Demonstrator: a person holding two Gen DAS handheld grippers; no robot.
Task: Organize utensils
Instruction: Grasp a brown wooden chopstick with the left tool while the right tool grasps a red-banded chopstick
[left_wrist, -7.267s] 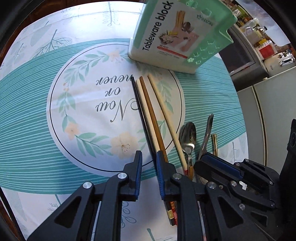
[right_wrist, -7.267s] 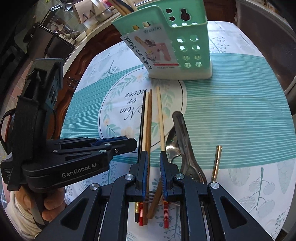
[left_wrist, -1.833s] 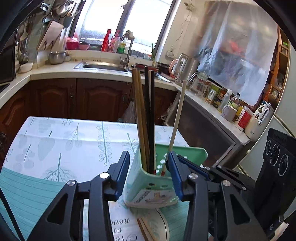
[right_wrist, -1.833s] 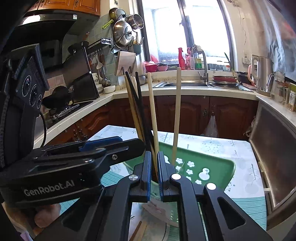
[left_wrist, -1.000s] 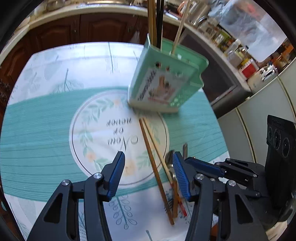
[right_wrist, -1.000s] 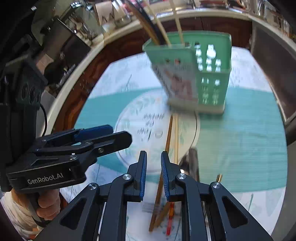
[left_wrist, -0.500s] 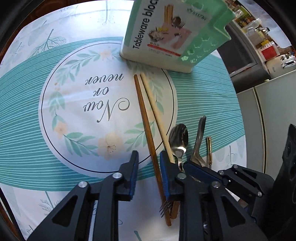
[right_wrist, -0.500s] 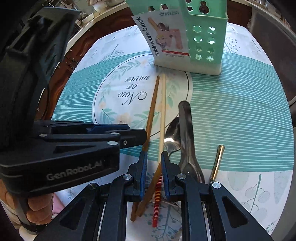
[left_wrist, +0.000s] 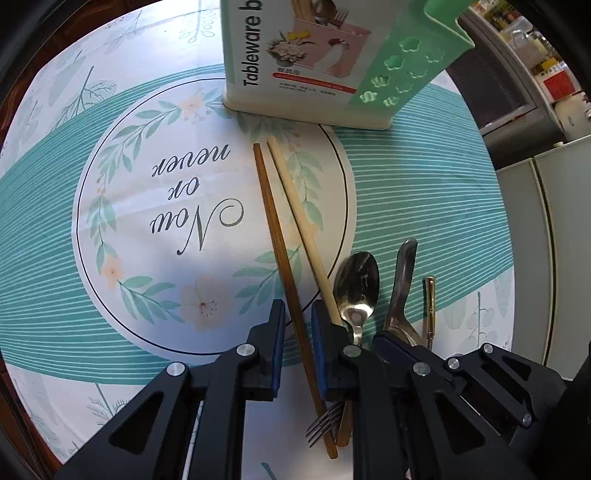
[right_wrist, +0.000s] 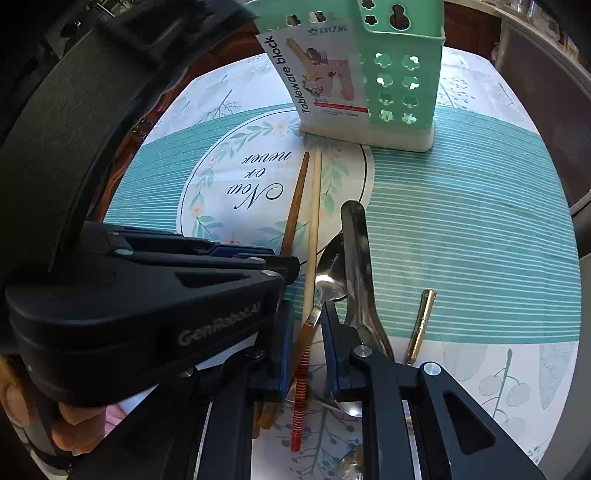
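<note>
The left hand-held gripper is low over the desk with its fingers a little spread, one on each side of the dark brown chopstick; they do not yet press it. The right hand-held gripper is the same, a little spread around the pale chopstick, near its end with red stripes.

The risk, as I judge it, is the crowding. The two chopsticks lie just beside each other and nearly touch at the near end. A fork lies there too, with its tines against the brown chopstick, so a closing finger could catch it or drag it. On the right side, the spoon crosses the pale chopstick close to the fingers, and the steel ladle-like piece is just beside it. The right gripper could take the spoon handle together with the chopstick, or push the chopstick aside. The two grippers are also very close to each other and could knock together when they lift.

Further out, a thin gold handle lies apart to the right. The green tableware holder stands upright at the far end of the chopsticks. It looks light, so a chopstick that hits its rim could tip it.
</note>
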